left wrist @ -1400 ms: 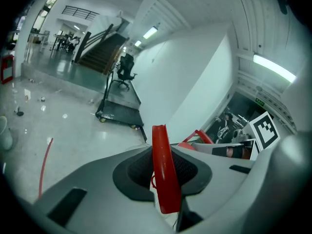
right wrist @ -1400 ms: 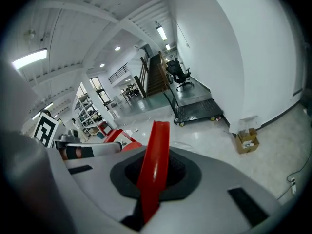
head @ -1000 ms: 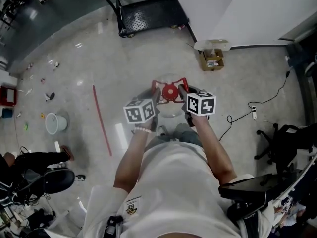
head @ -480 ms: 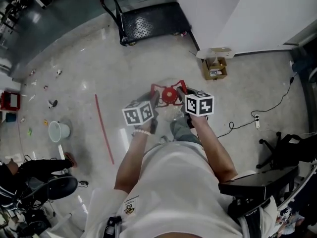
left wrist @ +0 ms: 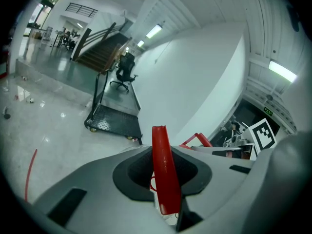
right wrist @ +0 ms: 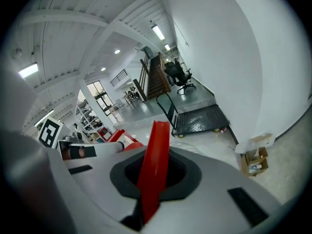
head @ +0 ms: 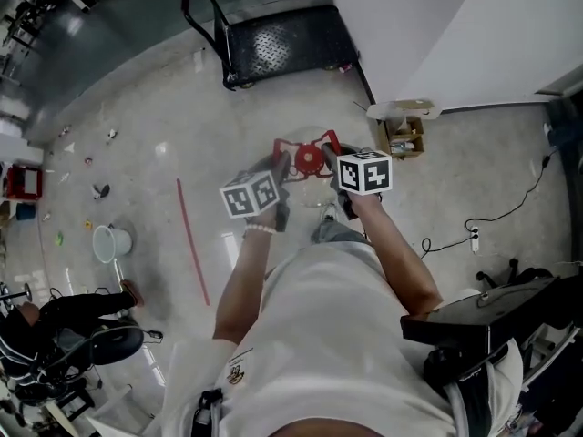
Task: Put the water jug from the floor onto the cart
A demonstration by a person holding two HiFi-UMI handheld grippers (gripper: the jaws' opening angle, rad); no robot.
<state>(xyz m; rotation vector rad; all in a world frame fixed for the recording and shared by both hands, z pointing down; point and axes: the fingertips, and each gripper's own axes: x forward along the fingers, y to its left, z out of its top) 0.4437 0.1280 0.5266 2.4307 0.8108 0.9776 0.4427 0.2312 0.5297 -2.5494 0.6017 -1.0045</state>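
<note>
At centre frame in the head view, the water jug, a clear body under a red cap, hangs in front of the person's torso, raised off the floor. A red handle frames the cap, with one side bar to each side.

The left gripper takes the bar on the left of the cap. Seen from its own camera, its two grey jaws are clamped on that red strip, which stands upright between them.

The right gripper takes the bar on the right. Its own camera shows the jaws drawn almost together on the thin red strip, which leans a little to the right.

The two marker cubes sit side by side just below the cap, one on each gripper.

The cart, a black flatbed with a tubular push bar at its left end, stands empty at the upper middle of the frame, well apart from the jug and beside the white wall.

An open cardboard box lies at the wall's foot, right of the jug. A red rod and a pale bucket lie on the floor at the left. An office chair fills the lower right.
</note>
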